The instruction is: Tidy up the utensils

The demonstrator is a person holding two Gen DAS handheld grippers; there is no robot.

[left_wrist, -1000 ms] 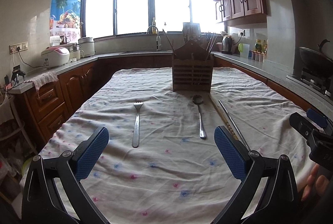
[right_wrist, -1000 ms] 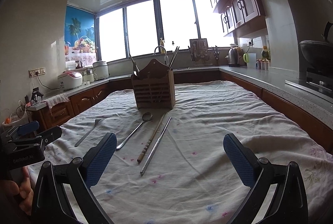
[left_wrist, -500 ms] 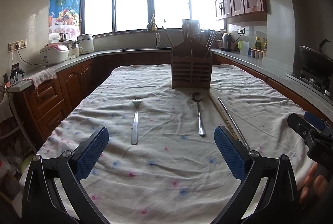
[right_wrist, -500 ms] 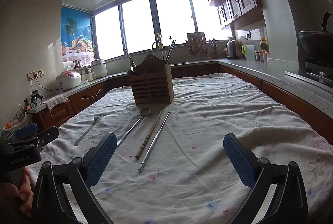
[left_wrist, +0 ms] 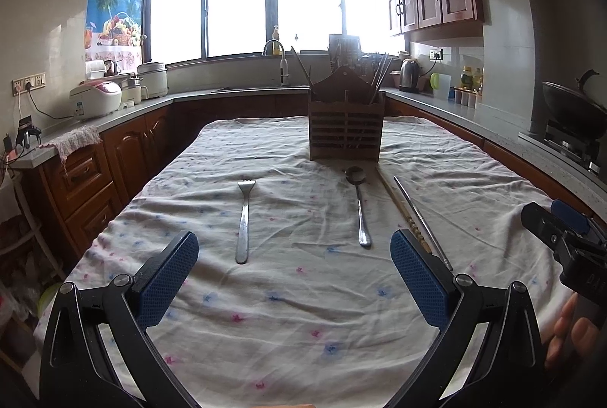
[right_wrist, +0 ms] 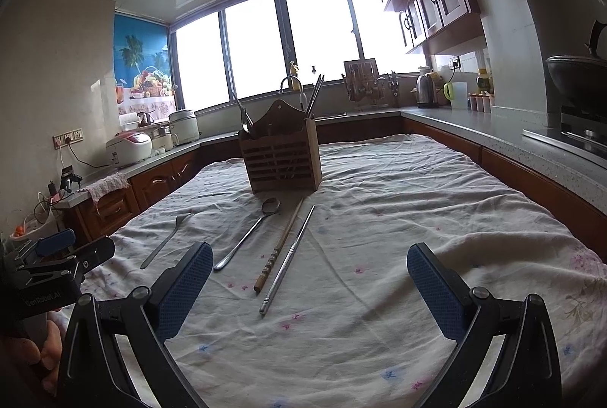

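On the desk's (left_wrist: 303, 298) cloth nothing of the task has shifted over the last second: fork (left_wrist: 243, 218), spoon (left_wrist: 359, 203), a wooden chopstick (right_wrist: 279, 248) and a ridged steel one (right_wrist: 288, 262) lie flat before the slatted wooden holder (left_wrist: 346, 133), which already carries some utensils; only the views have drifted slightly; both grippers, left (left_wrist: 294, 281) and right (right_wrist: 309, 294), hover with fingers wide and empty, so sorting remains; slim metal, wrinkled fabric.

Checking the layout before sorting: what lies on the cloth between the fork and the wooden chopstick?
Only the spoon, seen in the left wrist view between the fork and the wooden chopstick; the rest is bare tablecloth.
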